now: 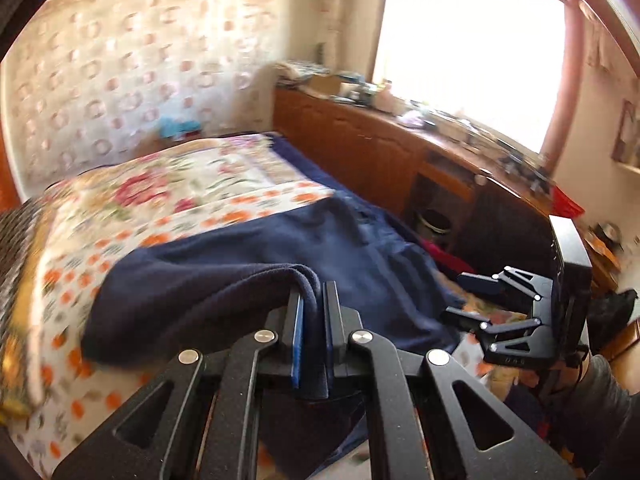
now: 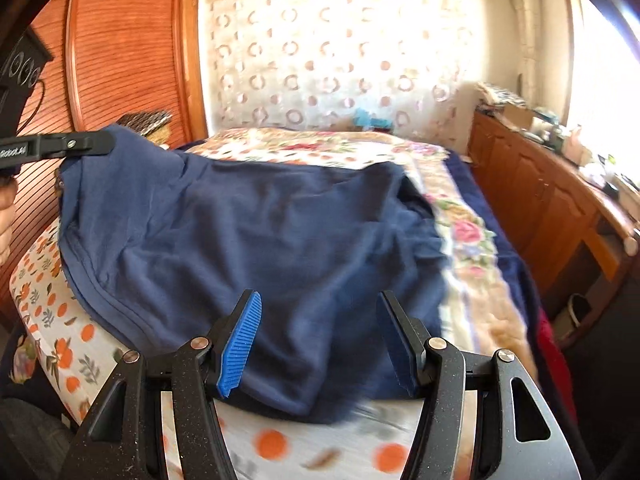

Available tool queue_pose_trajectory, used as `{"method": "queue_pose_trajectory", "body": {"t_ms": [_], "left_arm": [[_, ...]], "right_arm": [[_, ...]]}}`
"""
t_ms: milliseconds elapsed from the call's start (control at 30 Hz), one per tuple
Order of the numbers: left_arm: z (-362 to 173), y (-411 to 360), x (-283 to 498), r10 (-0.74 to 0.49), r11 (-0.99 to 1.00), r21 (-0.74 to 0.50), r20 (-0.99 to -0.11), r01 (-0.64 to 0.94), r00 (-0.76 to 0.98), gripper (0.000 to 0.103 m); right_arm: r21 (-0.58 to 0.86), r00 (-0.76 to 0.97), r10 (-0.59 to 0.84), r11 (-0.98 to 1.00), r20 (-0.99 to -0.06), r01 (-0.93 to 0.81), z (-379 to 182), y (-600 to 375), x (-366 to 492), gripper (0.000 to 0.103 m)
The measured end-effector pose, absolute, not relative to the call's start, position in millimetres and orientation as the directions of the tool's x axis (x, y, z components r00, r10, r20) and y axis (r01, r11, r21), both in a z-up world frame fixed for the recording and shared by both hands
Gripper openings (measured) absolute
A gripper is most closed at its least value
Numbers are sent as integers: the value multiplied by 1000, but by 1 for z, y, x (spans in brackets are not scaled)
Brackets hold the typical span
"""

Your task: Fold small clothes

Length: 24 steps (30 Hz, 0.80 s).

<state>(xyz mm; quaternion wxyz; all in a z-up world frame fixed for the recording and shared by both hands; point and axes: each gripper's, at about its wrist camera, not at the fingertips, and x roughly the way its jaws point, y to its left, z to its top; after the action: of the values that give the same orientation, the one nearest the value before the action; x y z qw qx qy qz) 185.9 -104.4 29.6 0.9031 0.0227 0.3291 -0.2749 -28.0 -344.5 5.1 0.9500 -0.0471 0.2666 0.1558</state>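
A navy blue garment [image 1: 240,272] lies spread over the bed [image 1: 224,168], which has a floral cover and an orange-print sheet. My left gripper [image 1: 313,290] is shut on a folded edge of the cloth and holds it lifted. In the right wrist view the left gripper [image 2: 106,140] sits at the upper left, pulling a corner of the garment [image 2: 260,220] up into a slope. My right gripper [image 2: 320,340] is open with its blue pads [image 2: 240,344] wide apart over the garment's near edge, not pressing it. The right gripper [image 1: 464,298] also shows at the right of the left wrist view.
A long wooden cabinet [image 1: 360,140] with a cluttered top runs under the bright window, right of the bed. A small bin [image 1: 434,224] stands beside it. A wooden wardrobe [image 2: 120,48] rises on the left. Something red [image 2: 552,352] lies off the bed's right edge.
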Motion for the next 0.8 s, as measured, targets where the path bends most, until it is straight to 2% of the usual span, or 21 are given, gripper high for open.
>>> {"method": "queue_pose_trajectory", "body": {"t_ms": [300, 467, 533, 600, 667, 733, 800], "left_arm": [[51, -209, 201, -557, 754, -111, -632, 648, 539, 9], [44, -232, 196, -534, 731, -60, -670, 680, 515, 12], [42, -230, 193, -538, 722, -49, -667, 690, 515, 37], [42, -223, 194, -533, 729, -46, -664, 683, 525, 46], [41, -218, 199, -527, 736, -51, -670, 675, 523, 51], [38, -206, 205, -520, 745, -53, -672, 665, 528, 68], [32, -188, 210, -491, 768, -31, -670, 640, 557, 71]], "right_arm": [[31, 828, 226, 969, -513, -246, -4, -396, -52, 62], [57, 821, 228, 971, -524, -233, -11, -404, -59, 62], [58, 817, 231, 970, -528, -237, -11, -405, -59, 62], [52, 815, 232, 969, -531, -242, -11, -402, -60, 62], [50, 815, 231, 969, -532, -243, -9, -405, -61, 62], [50, 815, 232, 969, -531, -243, -8, -405, -60, 62], [51, 815, 234, 968, -531, -245, -7, -404, -55, 62]]}}
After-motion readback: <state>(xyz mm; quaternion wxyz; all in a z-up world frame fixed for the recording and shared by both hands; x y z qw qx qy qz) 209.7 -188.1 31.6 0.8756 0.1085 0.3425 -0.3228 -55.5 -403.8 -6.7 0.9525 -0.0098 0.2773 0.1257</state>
